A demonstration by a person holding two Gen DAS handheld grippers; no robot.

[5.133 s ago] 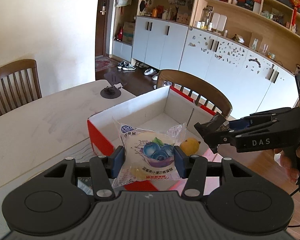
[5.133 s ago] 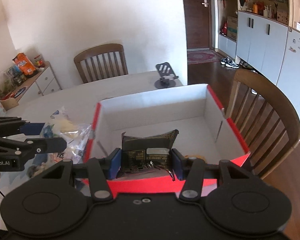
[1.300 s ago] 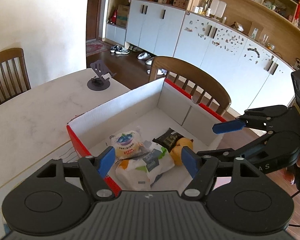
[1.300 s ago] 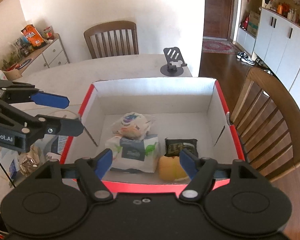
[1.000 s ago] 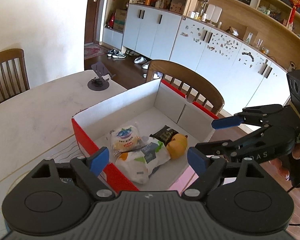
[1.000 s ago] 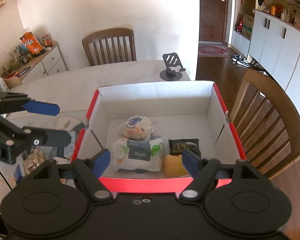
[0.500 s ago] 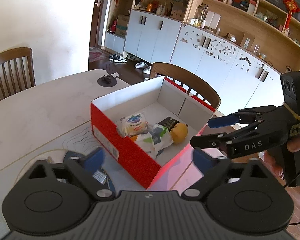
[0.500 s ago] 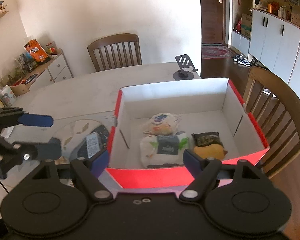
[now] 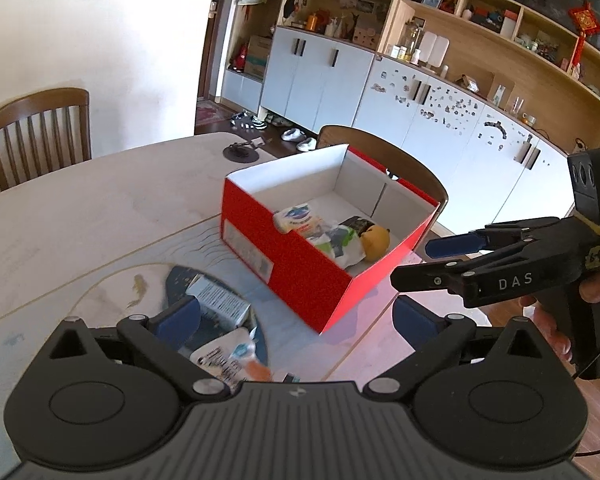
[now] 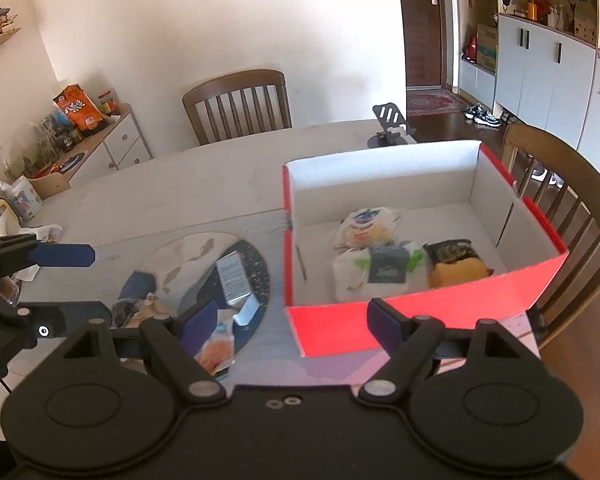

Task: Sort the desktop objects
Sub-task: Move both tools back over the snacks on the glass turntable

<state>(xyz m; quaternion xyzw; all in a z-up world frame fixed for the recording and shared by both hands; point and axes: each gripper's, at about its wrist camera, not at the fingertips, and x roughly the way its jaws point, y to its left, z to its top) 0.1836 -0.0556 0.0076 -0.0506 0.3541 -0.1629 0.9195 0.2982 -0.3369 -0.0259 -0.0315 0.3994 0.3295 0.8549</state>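
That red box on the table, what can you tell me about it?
The red box looks like cardboard: bright red outside, plain white inside, open-topped with no lid in view. It sits flat on the pale table, with a white label on one long side. Inside lie two pale snack bags, a dark packet and a yellow lump. Neither gripper touches it.

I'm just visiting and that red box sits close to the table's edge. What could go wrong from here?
The red box has a corner near the table edge; a nudge might tip it toward the chair.
The packets left on the mat overlap, so the open left gripper may catch two together.
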